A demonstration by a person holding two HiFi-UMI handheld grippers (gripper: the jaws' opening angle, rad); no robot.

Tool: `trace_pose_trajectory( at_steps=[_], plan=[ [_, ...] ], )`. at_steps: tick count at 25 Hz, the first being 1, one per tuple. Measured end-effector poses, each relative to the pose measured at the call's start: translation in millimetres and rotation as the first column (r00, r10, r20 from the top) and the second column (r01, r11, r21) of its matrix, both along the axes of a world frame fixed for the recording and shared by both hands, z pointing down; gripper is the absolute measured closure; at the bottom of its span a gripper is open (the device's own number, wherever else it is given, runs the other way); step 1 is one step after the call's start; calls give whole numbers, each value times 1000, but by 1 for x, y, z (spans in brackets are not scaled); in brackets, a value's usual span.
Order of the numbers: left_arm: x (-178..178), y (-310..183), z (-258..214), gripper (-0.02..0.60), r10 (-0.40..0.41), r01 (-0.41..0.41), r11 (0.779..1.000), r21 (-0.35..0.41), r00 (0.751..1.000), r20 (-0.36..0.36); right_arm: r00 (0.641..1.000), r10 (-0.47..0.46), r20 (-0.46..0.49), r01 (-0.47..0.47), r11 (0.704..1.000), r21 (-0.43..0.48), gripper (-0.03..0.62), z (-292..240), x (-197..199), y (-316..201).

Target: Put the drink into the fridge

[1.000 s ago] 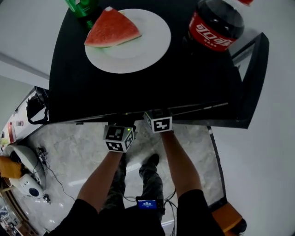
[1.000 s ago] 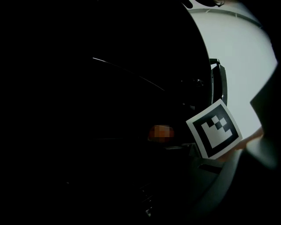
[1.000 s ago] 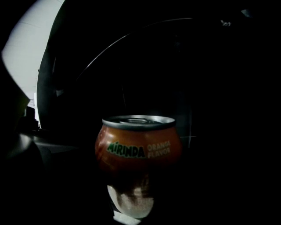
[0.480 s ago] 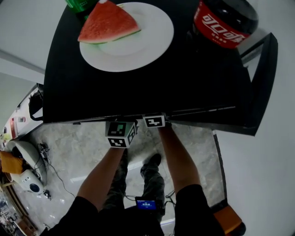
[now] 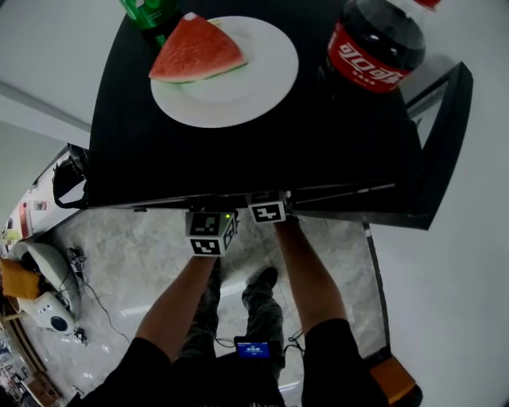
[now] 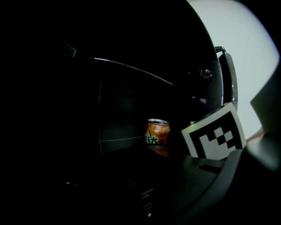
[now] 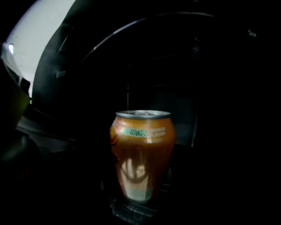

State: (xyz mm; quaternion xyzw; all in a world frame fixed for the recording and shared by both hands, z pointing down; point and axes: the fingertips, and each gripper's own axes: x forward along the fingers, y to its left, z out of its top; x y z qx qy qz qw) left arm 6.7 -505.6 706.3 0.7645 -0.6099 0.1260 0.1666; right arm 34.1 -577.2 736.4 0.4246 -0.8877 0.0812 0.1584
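**Orange aluminium drink can (image 7: 142, 154) stands inside the black fridge (image 5: 238, 151) as two hand-held grippers reach in under its top.**

The can stands upright on a dark shelf straight ahead of the right gripper (image 5: 268, 211). That gripper's jaws have just been opening and now stand wide, with the can in line between them and nothing pressing its sides. The left gripper (image 5: 211, 232) is just beside the right one at the fridge's front edge, and its jaws are lost in the dark. On the fridge top sit a round white plate (image 5: 266, 87) with a red watermelon wedge (image 5: 195, 52), a red-labelled cola bottle (image 5: 374, 44) and a green bottle (image 5: 151, 12).
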Motion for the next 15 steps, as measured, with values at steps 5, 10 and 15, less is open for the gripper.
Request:
trace_pose_trajectory(
  at_steps=[5,10,15],
  plan=[
    [1,11,-13,569,2,-2,1000,-14,1000,-9,999,31,-12,-32,998,-62,217,-6,18,24],
    [11,30,-38,569,63,-63,998,-26,998,-27,998,52,-32,-56,985,-161,218,-24,38,62],
    [23,57,-73,569,165,-168,985,-31,982,-88,998,50,-48,-60,972,-228,220,-70,52,105]
  ],
)
